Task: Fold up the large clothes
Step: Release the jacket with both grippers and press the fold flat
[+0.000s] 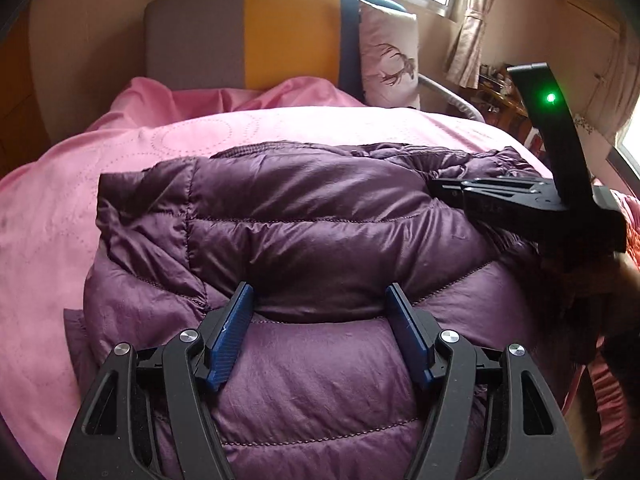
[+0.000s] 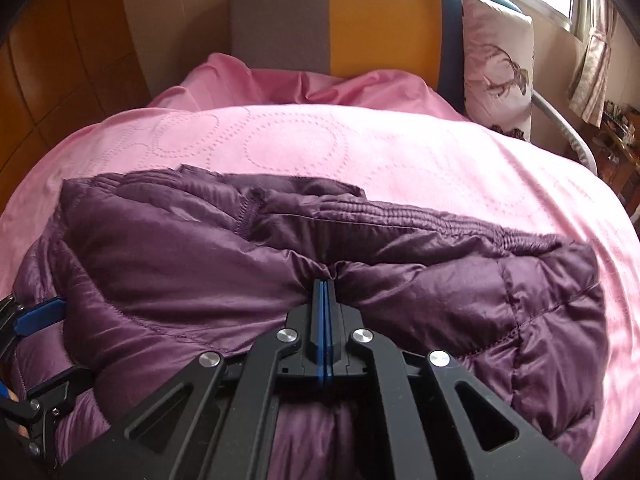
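A puffy purple quilted jacket [image 1: 300,208] lies folded on the pink bedspread [image 1: 60,208]. My left gripper [image 1: 320,292] points down onto its near side with the jaws wide. A thick fold of the jacket bulges between the blue fingers [image 1: 236,320], and no clamping shows. In the right wrist view the same jacket [image 2: 180,248] spreads across the bedspread [image 2: 360,148]. There my right gripper [image 2: 326,280] is shut, and the fabric puckers into its tips. The right gripper [image 1: 434,190] also shows at the jacket's right end in the left wrist view, and the left gripper [image 2: 68,340] at the left edge of the right wrist view.
A grey, yellow and blue headboard [image 1: 288,32] stands at the far end of the bed, with a deer-print pillow [image 1: 388,52] leaning on it. Curtains [image 1: 468,28] and a window are at the far right. Wooden panels [image 2: 48,60] run along the left.
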